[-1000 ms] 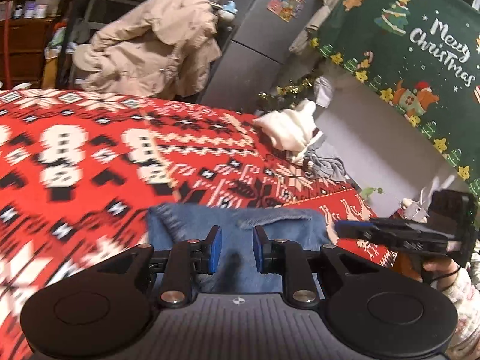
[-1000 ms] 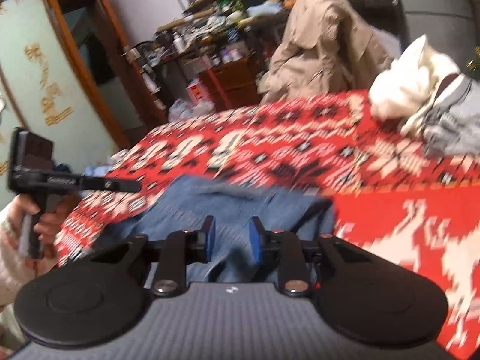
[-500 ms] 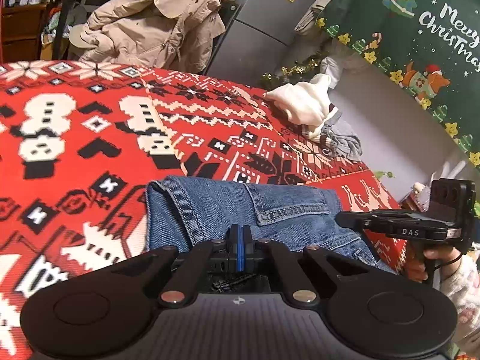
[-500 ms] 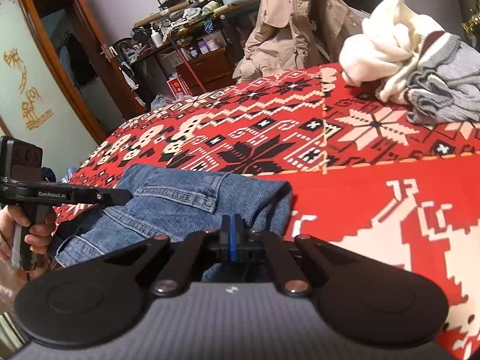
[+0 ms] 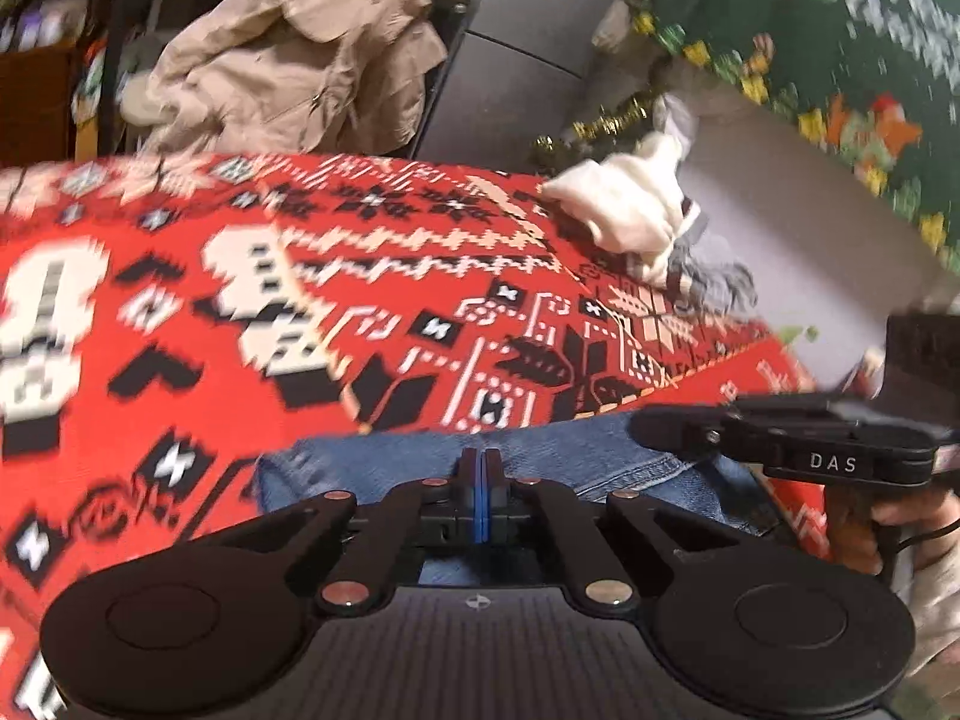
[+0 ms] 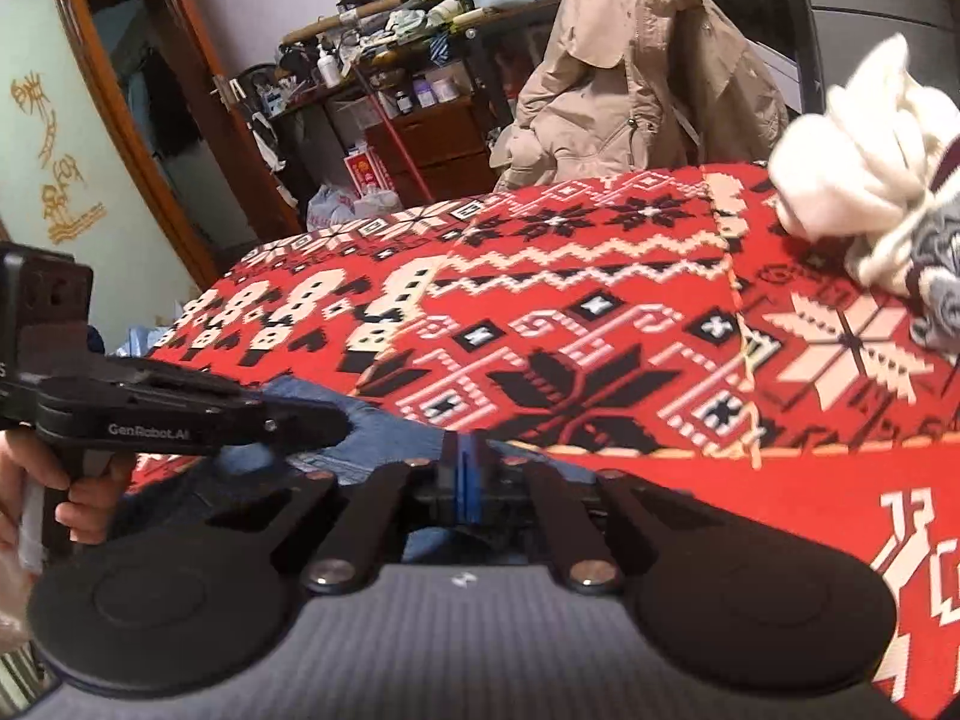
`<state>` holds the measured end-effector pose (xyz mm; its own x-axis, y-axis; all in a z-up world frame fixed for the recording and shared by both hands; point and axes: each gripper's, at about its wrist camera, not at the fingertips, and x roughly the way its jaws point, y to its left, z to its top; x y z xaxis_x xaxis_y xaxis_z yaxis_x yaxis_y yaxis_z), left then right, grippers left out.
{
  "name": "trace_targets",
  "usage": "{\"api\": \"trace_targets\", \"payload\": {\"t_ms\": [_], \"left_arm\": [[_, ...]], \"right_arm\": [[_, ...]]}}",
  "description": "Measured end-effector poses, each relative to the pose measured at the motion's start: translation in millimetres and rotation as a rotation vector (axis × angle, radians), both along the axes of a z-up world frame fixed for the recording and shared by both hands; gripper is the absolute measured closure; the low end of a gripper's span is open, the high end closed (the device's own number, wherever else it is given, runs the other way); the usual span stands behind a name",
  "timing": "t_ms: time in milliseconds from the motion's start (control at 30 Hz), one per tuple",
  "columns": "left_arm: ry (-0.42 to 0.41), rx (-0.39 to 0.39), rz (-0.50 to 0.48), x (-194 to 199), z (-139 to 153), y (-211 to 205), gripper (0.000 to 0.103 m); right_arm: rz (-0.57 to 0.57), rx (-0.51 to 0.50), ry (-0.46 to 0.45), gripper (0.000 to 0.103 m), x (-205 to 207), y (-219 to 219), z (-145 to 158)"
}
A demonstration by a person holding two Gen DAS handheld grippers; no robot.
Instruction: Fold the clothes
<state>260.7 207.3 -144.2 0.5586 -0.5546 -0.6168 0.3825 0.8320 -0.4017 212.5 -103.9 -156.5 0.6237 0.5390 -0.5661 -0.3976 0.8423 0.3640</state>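
Blue jeans (image 5: 372,468) lie on the near part of a red patterned cloth (image 5: 360,300). Only a narrow strip of denim shows past my fingers. My left gripper (image 5: 480,462) is shut, its blue pads pinched on the jeans' fabric. In the right wrist view my right gripper (image 6: 465,450) is also shut on the jeans (image 6: 384,426), with denim showing on both sides of its tips. Each gripper appears side-on in the other's view: the right gripper (image 5: 639,429) just to the right, the left gripper (image 6: 339,420) just to the left.
A pile of white and grey clothes (image 5: 636,222) (image 6: 864,198) sits at the far right of the cloth. A beige coat (image 5: 300,60) (image 6: 636,72) hangs beyond the far edge. A green Christmas cloth (image 5: 840,30) hangs on the right. A person's hand (image 6: 84,504) holds the left gripper's handle.
Both grippers went from open to shut on the denim. Since then both have moved forward and lower, and less of the jeans shows ahead of the fingers.
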Motion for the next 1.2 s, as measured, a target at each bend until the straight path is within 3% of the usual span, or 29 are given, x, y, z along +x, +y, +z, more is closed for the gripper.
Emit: {"api": "trace_targets", "payload": {"t_ms": [100,300,500,600,667,800,867,933,1033,1200], "left_arm": [[0.017,-0.04,0.003,-5.0,-3.1,13.7,0.1],[0.026,-0.036,0.014,-13.7,2.2,21.4,0.1],[-0.031,0.039,0.036,-19.1,21.9,19.1,0.1],[-0.036,0.034,0.047,-9.6,20.9,17.1,0.099],[-0.041,0.071,0.056,-6.3,16.1,17.3,0.101],[-0.027,0.008,0.086,-10.4,7.8,41.6,0.1],[-0.019,0.025,0.12,-15.1,5.2,53.4,0.1],[-0.003,0.035,0.161,-17.6,2.6,64.5,0.101],[0.003,-0.033,0.186,-19.1,6.3,80.5,0.1],[0.024,-0.106,0.117,-20.5,14.4,77.6,0.1]], "right_arm": [[-0.02,0.023,0.019,0.103,-7.7,-16.0,-6.5],[-0.065,0.042,0.029,0.103,-28.7,-44.6,-14.2],[-0.117,0.037,0.021,0.102,-32.2,-59.2,0.5],[-0.134,0.063,0.007,0.102,-23.0,-57.8,6.6],[-0.129,0.071,0.025,0.102,-14.7,-52.9,1.6],[-0.152,0.036,0.04,0.103,-10.7,-55.9,-13.3],[-0.194,-0.004,0.046,0.103,-14.2,-66.0,-16.8],[-0.218,0.023,0.056,0.103,-19.8,-79.7,-18.9],[-0.231,0.065,0.052,0.103,-28.7,-91.8,-14.5],[-0.172,0.073,0.041,0.102,-35.0,-80.0,-2.5]]}}
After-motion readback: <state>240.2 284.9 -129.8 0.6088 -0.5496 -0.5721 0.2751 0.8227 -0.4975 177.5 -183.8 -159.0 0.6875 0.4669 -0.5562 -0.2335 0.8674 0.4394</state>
